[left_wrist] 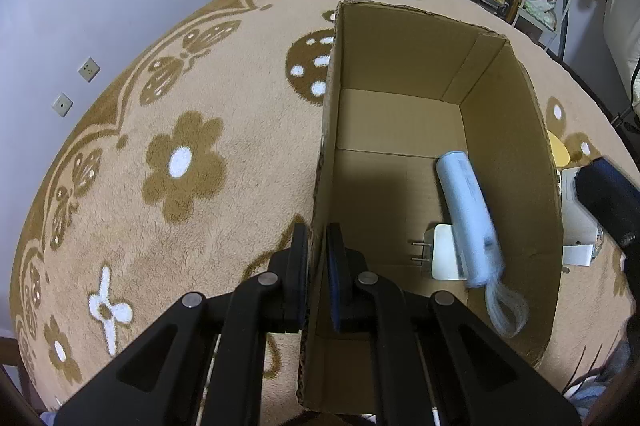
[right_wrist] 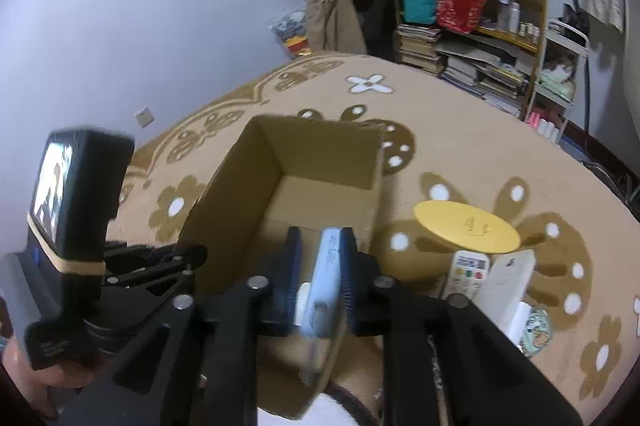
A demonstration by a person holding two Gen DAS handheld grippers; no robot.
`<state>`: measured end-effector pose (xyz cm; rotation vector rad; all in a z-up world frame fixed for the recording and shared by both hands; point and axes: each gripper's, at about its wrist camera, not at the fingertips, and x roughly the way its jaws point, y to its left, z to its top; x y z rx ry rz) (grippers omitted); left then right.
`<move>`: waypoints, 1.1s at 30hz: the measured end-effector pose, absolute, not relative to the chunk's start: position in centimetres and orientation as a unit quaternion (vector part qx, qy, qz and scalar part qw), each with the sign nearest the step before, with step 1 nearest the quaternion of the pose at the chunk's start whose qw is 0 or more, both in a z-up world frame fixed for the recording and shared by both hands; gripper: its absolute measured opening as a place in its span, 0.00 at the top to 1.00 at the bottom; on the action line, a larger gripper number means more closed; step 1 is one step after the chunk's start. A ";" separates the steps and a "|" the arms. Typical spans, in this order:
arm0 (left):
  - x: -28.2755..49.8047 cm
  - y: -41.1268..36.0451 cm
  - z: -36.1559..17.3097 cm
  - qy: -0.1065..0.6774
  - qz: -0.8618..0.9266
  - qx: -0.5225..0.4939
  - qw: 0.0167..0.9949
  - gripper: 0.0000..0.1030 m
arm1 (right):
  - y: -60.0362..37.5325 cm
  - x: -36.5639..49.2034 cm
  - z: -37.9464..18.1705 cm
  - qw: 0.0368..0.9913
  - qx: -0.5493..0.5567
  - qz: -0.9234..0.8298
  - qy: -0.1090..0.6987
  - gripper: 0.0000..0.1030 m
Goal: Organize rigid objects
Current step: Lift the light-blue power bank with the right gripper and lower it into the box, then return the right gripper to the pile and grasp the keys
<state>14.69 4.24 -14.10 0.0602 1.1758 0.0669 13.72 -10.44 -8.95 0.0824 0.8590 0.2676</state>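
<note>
Clamping the near left wall of the open cardboard box (left_wrist: 404, 129), the left gripper (left_wrist: 318, 246) is seen shut on the cardboard, 1 pad on each side. A pale blue tube (left_wrist: 468, 222) is blurred inside the box, lying over a white plug adapter (left_wrist: 442, 254) by the right wall. In the right wrist view the right gripper (right_wrist: 320, 246) is parted, the tube against only 1 pad; whether it is gripped cannot be told. A yellow lid (right_wrist: 466, 226) and a remote control (right_wrist: 468, 272) lie on the flowered blanket (left_wrist: 180, 105) outside.
</note>
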 end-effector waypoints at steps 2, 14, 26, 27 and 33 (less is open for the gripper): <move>14.7 4.2 -14.1 0.554 0.031 0.027 0.831 0.92 | -11.4 13.7 -8.4 0.904 0.037 0.112 0.412 0.49; 14.7 4.3 -14.2 0.555 0.032 0.026 0.831 0.92 | -17.6 14.3 -9.3 0.895 0.038 0.022 0.443 0.00; 14.7 4.3 -14.3 0.555 0.032 0.029 0.830 0.92 | -20.7 13.8 -12.9 0.849 0.059 -0.009 0.525 0.00; 14.7 4.3 -14.3 0.555 0.032 0.029 0.831 0.92 | -20.8 13.7 -13.0 0.847 0.059 -0.008 0.529 0.00; 14.7 4.3 -14.3 0.555 0.033 0.030 0.830 0.92 | -20.3 13.5 -14.7 0.818 0.061 0.018 0.571 0.15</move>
